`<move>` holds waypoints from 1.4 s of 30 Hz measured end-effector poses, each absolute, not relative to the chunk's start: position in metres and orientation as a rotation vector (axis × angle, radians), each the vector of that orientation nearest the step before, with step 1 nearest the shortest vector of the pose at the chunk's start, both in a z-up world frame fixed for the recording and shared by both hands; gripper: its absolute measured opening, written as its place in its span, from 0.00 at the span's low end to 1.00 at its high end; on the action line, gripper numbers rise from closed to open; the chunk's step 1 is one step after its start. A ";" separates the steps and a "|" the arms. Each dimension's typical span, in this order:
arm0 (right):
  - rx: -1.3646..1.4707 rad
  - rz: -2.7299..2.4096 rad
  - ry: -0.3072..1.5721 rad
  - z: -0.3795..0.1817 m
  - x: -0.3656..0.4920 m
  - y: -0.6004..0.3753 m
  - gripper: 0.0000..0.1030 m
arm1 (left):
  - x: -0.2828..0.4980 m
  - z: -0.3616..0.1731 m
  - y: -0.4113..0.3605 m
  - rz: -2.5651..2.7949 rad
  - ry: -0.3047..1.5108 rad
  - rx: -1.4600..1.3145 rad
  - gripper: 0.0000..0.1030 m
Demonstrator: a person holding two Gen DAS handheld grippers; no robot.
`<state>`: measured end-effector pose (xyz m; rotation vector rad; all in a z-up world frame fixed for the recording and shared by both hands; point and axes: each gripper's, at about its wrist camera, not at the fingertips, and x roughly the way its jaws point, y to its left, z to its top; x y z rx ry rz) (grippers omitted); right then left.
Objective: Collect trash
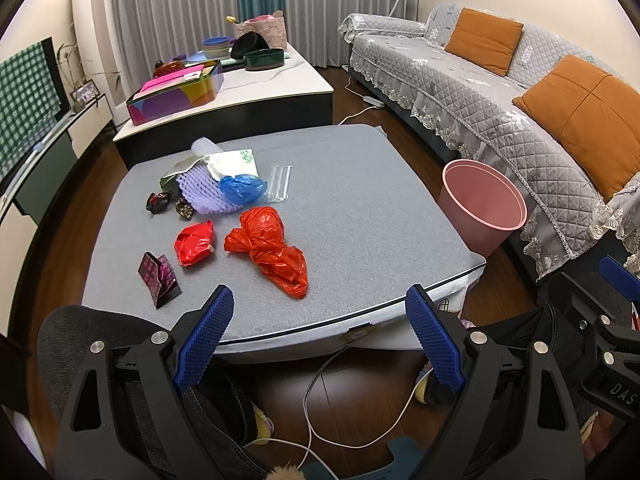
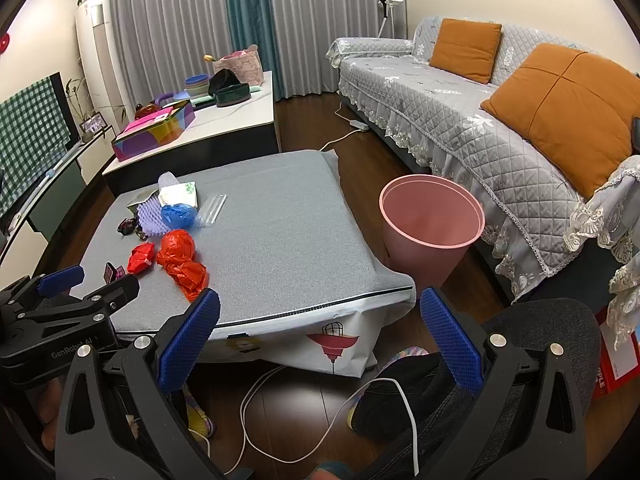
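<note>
Red plastic bags (image 1: 267, 249) lie crumpled on the grey-covered table (image 1: 360, 216), nearest of the trash, with a smaller red wad (image 1: 195, 242) and a dark folded wrapper (image 1: 159, 279) to their left. Farther back sit a blue bag (image 1: 243, 189), purple foam netting (image 1: 200, 196), a paper packet (image 1: 236, 158) and clear straws (image 1: 280, 182). The pink bin (image 2: 431, 224) stands on the floor just right of the table and looks empty, so collecting seems not yet begun.

The left hand-held gripper (image 1: 320, 332) and the right hand-held gripper (image 2: 320, 336) both hover short of the table's near edge, jaws spread wide, holding nothing. The next move likely calls for reaching over that edge to pinch the nearest red bag, then carrying it right. The table's right half is bare, giving an open path to the bin; the sofa (image 2: 460, 112) crowds the bin's far side.
</note>
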<state>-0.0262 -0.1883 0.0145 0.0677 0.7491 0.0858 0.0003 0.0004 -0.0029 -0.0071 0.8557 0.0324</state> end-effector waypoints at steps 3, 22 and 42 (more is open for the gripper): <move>0.068 0.086 0.749 0.014 -0.026 -0.189 0.95 | 0.000 -0.003 0.000 0.032 0.856 -0.009 0.83; 0.065 0.087 0.746 0.016 -0.026 -0.186 0.95 | 0.000 -0.002 -0.001 0.032 0.854 -0.008 0.83; 0.062 0.086 0.742 0.016 -0.028 -0.183 0.95 | 0.000 -0.001 -0.001 0.029 0.852 -0.010 0.83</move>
